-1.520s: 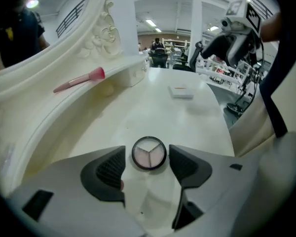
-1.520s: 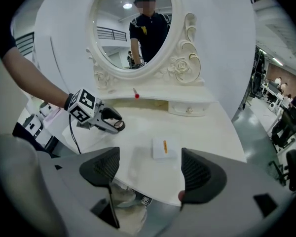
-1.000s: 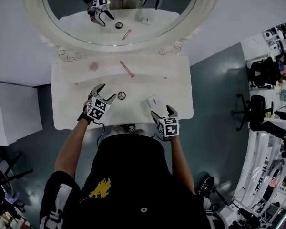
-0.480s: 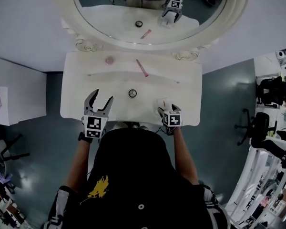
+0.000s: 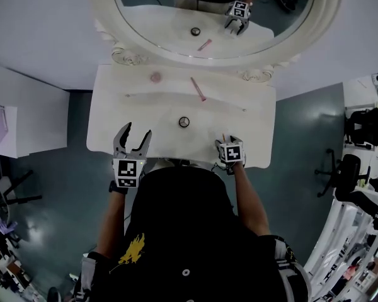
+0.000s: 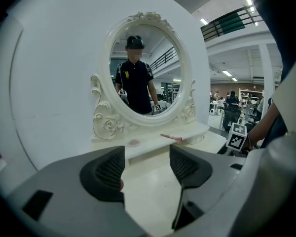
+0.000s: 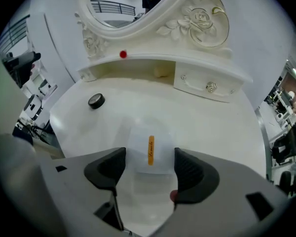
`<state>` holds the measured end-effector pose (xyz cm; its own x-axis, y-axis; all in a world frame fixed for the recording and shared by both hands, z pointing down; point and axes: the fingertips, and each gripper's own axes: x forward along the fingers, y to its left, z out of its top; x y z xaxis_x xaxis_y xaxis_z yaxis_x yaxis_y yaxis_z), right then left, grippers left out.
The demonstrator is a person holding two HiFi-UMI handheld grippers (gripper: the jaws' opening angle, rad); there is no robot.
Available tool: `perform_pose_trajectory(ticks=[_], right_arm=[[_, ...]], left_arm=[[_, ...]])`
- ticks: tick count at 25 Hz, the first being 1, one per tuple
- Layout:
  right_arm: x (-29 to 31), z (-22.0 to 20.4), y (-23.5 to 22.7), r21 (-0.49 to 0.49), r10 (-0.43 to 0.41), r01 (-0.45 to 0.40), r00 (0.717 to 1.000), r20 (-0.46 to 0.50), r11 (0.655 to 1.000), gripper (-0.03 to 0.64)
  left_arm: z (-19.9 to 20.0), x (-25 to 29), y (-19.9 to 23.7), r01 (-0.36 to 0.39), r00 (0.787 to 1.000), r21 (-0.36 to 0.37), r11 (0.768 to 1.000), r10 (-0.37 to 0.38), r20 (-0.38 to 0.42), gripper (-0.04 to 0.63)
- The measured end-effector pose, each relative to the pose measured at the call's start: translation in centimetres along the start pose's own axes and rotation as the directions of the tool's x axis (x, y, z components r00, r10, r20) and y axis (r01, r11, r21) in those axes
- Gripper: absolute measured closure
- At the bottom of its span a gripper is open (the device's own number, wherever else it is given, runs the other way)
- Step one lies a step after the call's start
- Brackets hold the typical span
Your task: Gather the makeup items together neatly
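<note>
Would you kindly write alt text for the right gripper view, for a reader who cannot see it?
The right gripper, its jaws just closing, straddles a small clear box with an orange label lying on a white dressing table, slim gaps seemingly left either side. Beyond sit a round black compact, a drawer and the carved mirror frame.
</note>
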<state>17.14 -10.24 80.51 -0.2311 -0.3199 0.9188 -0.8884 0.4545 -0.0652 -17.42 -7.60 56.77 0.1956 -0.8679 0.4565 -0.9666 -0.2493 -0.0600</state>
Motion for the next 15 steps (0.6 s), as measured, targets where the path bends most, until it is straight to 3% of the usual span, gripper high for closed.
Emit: perform_pose_trajectory(ticks=[5, 9, 12, 15], right_arm=[[-0.8, 0.6, 0.0, -0.051, 0.027, -0.026, 0.999, 0.029, 0.998, 0.295], [-1.1, 2.1, 0.2, -0.166, 0.067, -0.055, 0.996, 0.067, 0.985, 0.295], [-2.2, 3.6, 0.8, -0.284, 0.103, -0.082, 0.993, 0.062, 0.955, 0.295], [-2.6, 5.3, 1.5, -0.411, 0.141, -0.107, 0.989, 0.054, 0.905, 0.295]], left_arm=[[0.0, 0.0, -0.2, -0.002, 1.000, -0.003, 1.000, 0.002, 0.001, 0.304], [0.3, 0.0, -0.1, -0.001, 1.000, 0.005, 1.000, 0.001, 0.007, 0.304], [0.5, -0.1, -0.3, 0.000, 1.000, 0.007, 1.000, 0.000, 0.011, 0.305], [0.4, -0.3, -0.3, -0.002, 1.000, 0.008, 1.000, 0.002, 0.010, 0.307]])
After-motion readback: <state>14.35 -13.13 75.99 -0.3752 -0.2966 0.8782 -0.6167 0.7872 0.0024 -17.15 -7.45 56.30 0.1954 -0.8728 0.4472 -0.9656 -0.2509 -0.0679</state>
